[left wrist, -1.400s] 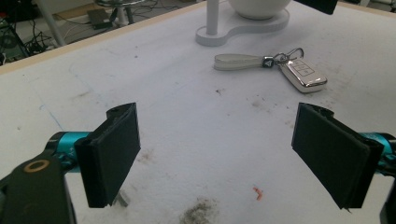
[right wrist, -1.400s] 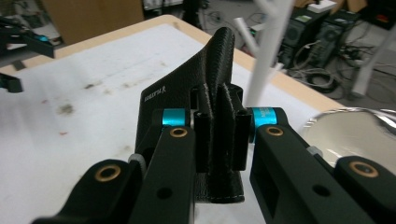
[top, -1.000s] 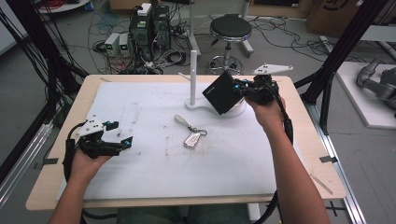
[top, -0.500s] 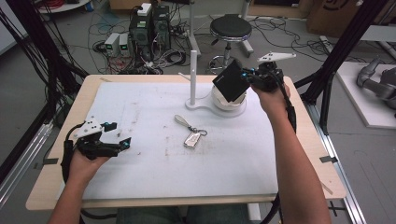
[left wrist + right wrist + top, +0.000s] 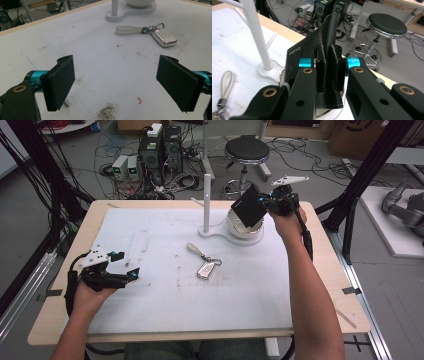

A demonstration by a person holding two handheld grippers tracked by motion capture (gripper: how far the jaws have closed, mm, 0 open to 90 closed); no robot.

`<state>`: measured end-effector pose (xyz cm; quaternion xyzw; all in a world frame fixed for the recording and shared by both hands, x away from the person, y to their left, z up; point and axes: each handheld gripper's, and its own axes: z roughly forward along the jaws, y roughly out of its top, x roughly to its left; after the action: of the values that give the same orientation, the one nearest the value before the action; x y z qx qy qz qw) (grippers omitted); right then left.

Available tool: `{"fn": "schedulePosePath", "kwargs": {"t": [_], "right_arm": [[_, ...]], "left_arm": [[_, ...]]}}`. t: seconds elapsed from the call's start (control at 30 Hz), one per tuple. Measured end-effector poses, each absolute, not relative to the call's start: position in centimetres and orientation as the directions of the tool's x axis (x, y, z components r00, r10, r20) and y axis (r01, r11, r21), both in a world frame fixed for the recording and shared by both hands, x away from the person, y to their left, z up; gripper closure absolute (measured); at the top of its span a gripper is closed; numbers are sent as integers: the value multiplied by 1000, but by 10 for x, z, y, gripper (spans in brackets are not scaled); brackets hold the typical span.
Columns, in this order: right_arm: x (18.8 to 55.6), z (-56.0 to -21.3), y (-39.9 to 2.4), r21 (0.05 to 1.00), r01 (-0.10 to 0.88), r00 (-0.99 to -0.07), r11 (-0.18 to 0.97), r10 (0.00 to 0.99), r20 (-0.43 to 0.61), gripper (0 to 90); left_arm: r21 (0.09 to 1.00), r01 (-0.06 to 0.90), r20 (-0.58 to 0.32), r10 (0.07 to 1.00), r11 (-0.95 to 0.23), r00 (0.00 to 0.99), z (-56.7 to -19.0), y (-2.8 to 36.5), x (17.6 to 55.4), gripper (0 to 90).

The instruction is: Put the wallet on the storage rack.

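My right tongs (image 5: 264,204) are clenched on a flat black leather wallet (image 5: 248,207), pinched by its edge and held up over the white bowl-shaped dish (image 5: 243,228) beside the white upright post (image 5: 206,200) at the far side of the bench (image 5: 320,285); my left tongs (image 5: 131,274) hang released, jaws wide apart, low over the near left of the white mat (image 5: 150,240); a silver car key on a pale strap (image 5: 205,265) lies mid-mat, well apart from both.

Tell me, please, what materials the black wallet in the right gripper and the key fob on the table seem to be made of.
Wallet: probably leather or imitation, matte black; grained surface, stitched edge, stamped lettering.
Key fob: apparently shiny metal or chromed plastic, with bright reflections; its pale strap looks smooth, perhaps leather or rubber.
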<state>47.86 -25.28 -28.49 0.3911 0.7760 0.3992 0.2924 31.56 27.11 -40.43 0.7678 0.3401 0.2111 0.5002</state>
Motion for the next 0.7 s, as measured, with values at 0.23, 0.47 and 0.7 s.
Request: {"fn": "schedulePosePath", "kwargs": {"t": [0.23, 0.47, 0.7], "right_arm": [[483, -290, -255, 846, 383, -507, 370, 850, -142, 846], [486, -296, -251, 825, 398, -501, 401, 849, -171, 846], [486, -306, -247, 813, 397, -501, 427, 843, -198, 845]], "left_arm": [[914, 308, -17, 733, -264, 680, -404, 273, 314, 153], [913, 309, -16, 736, -265, 677, -404, 274, 312, 154], [915, 306, -15, 737, -262, 676, -403, 274, 311, 153]]}}
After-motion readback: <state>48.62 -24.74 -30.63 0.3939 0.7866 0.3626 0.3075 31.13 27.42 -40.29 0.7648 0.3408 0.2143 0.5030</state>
